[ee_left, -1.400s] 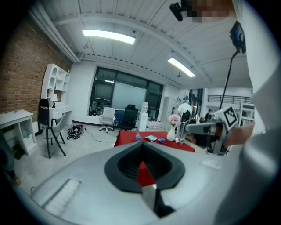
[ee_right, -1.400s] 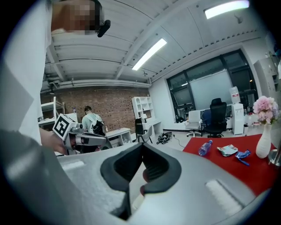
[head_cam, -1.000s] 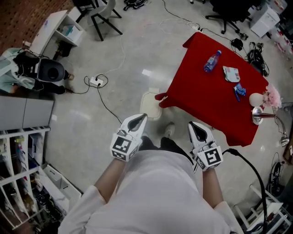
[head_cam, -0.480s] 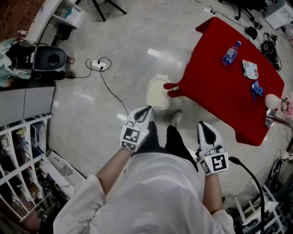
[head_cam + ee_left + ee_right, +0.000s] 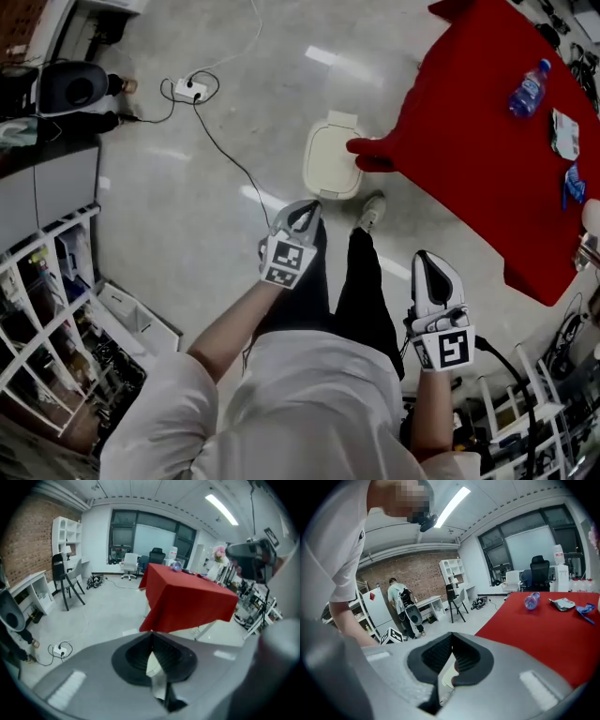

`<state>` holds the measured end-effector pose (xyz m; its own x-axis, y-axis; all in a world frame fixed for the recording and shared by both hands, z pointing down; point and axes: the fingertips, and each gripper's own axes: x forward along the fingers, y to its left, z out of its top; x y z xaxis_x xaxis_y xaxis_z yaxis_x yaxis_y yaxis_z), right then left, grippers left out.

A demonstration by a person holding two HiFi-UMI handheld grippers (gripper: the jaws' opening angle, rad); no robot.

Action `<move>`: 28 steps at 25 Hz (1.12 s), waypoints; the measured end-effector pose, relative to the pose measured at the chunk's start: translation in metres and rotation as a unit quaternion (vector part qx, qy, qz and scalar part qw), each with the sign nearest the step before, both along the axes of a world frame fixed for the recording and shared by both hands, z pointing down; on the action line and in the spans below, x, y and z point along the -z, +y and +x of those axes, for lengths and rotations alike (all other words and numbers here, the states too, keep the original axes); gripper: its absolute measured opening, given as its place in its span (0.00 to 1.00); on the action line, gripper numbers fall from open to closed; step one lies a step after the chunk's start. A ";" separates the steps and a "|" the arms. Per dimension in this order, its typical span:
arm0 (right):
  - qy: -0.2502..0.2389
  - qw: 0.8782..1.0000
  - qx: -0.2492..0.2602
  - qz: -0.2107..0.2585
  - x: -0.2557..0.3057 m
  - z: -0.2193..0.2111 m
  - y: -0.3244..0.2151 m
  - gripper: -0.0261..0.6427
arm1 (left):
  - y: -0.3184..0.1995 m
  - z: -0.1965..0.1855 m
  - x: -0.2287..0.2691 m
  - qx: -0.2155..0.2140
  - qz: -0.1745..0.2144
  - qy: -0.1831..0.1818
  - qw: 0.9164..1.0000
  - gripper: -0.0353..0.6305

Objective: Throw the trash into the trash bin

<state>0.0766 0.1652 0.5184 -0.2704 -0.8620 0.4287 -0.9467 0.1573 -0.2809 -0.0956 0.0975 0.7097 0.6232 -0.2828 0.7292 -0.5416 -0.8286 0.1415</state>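
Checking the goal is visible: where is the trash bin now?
Head view, upper middle: the trash bin stands on the floor by the red table, ahead of the left gripper.

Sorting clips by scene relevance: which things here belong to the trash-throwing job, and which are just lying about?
Job: trash bin on the floor; likely trash on the red table: plastic bottle, crumpled wrapper, blue wrapper.
Lying about: power strip, white shelf rack.
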 end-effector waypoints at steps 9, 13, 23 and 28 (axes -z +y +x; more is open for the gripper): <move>-0.029 0.999 -0.003 -0.033 -0.080 -0.006 0.001 0.04 | 0.029 -0.014 -0.145 0.022 -0.058 -0.059 0.996 0.06; -0.054 0.997 -0.017 -0.045 -0.110 -0.006 -0.002 0.04 | 0.041 -0.016 -0.209 0.014 -0.059 -0.095 0.994 0.06; -0.071 0.995 -0.017 -0.070 -0.186 -0.009 0.008 0.04 | 0.066 -0.019 -0.316 0.034 -0.101 -0.119 0.987 0.06; -0.078 0.993 -0.024 -0.082 -0.211 -0.008 0.018 0.04 | 0.075 -0.024 -0.352 0.056 -0.119 -0.140 0.981 0.06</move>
<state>0.0682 0.1829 0.7297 -0.3052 -0.7975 0.5204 -0.8949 0.0533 -0.4432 -0.1196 0.1725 1.0620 0.3643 -0.1393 0.9208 -0.6725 -0.7234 0.1566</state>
